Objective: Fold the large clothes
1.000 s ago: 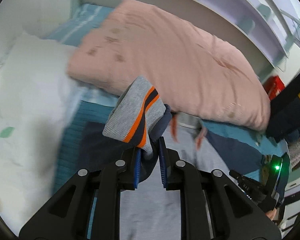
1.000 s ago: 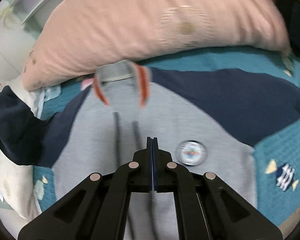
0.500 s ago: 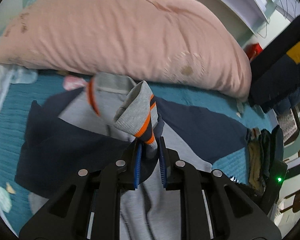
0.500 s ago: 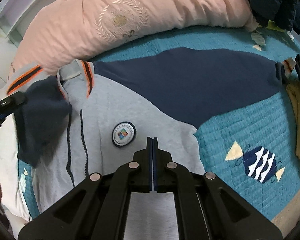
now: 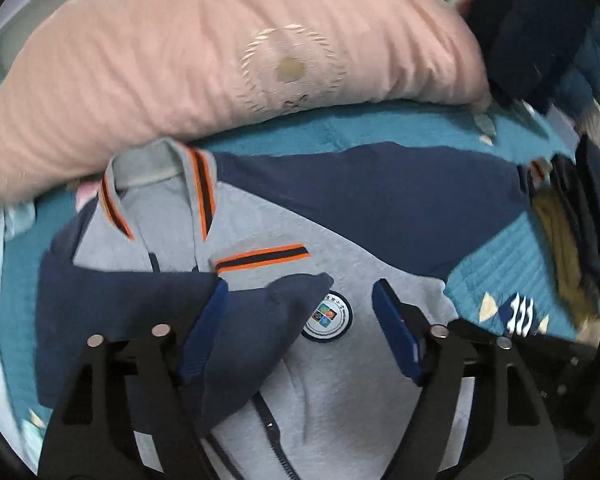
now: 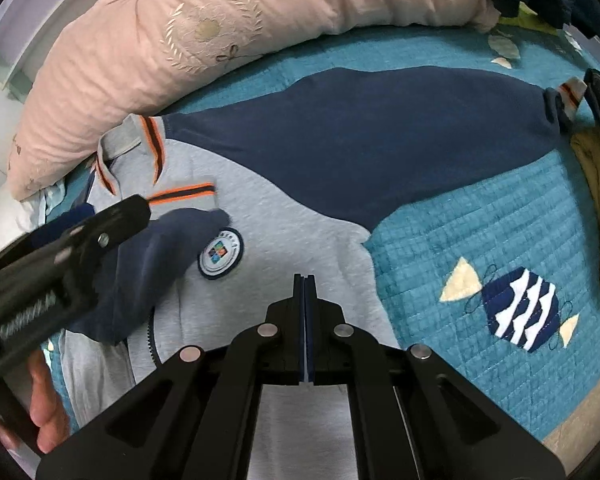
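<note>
The left gripper [image 5: 300, 332] hung over the jacket [image 6: 284, 216] with its jaws opening wide. The folded navy sleeve [image 5: 140, 312] lay between its blue pads [image 5: 204, 336] and brushed one pad, but nothing was pinched. The sleeve's grey cuff with orange stripes [image 5: 260, 258] rested on the jacket's chest, just beside the round badge [image 5: 327, 317]. The right gripper [image 6: 305, 312] had its jaws pressed together with nothing in them, above the grey front.

The jacket lay flat on a teal quilt [image 6: 480, 240] on a bed. Its other navy sleeve [image 6: 380, 132] stretched out to the side. One big pink pillow [image 6: 220, 32] lay behind the collar [image 6: 128, 148]. One striped fish patch [image 6: 520, 308] showed on the quilt. Some dark clothes [image 5: 580, 232] sat piled at the edge. I counted two grippers, one jacket and two sleeves.
</note>
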